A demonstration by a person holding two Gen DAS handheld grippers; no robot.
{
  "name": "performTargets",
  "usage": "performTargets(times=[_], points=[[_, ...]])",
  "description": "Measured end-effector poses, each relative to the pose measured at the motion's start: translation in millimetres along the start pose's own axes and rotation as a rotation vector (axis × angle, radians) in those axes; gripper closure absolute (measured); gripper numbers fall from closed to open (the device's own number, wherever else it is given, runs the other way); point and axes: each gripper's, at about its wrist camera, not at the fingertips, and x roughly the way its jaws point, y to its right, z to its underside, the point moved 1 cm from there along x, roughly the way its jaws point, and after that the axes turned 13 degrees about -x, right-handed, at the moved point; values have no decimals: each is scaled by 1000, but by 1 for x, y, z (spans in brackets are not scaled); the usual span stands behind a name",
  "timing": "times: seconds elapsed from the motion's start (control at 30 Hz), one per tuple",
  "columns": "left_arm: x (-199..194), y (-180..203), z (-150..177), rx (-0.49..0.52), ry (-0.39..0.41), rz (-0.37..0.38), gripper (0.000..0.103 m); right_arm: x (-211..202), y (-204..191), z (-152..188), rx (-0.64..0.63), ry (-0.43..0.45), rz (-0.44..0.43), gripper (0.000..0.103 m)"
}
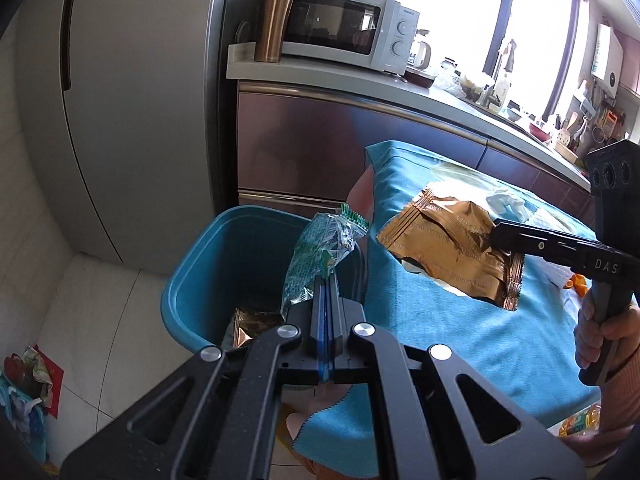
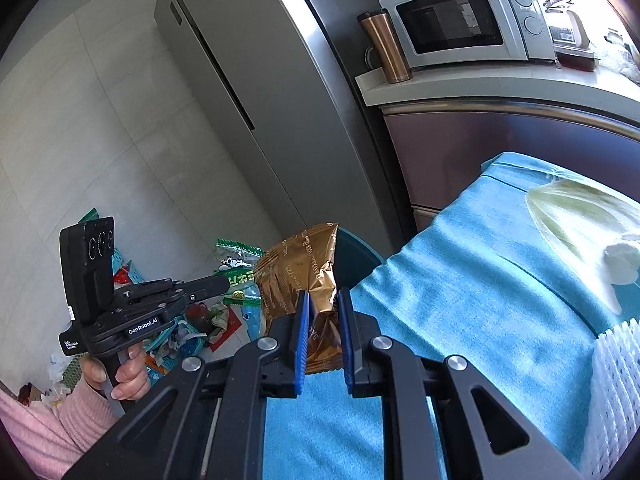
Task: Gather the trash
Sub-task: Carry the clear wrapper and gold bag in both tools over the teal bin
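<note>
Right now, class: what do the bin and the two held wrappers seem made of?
Bin: likely moulded plastic, smooth blue, rolled rim. Gold wrapper in the right gripper: probably metallised film, shiny, creased, crimped edge. Green wrapper in the left gripper: thin, partly clear plastic film, crinkled, glinting.

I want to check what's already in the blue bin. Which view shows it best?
The left wrist view: the blue bin shows its open mouth and a brown wrapper at the bottom, under the green wrapper held in the left claw. The right wrist view shows only a sliver of its rim behind the gold wrapper.
</note>
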Motion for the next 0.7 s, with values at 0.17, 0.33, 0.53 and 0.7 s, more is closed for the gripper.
performTargets(times=[0.17,0.33,0.53,0.7], points=[[10,-8,1,-19,-17,-24,102,13,-1,-4,-7,-24,5,90],[21,-14,1,-33,-34,-39,102,28,-2,-9,-12,-47,7,90],[35,-20,0,-41,-56,-60,102,48,0,-13,-13,-79,11,90],[47,-24,-2,-50,-70,-74,102,64,0,-16,-11,-98,17,90]])
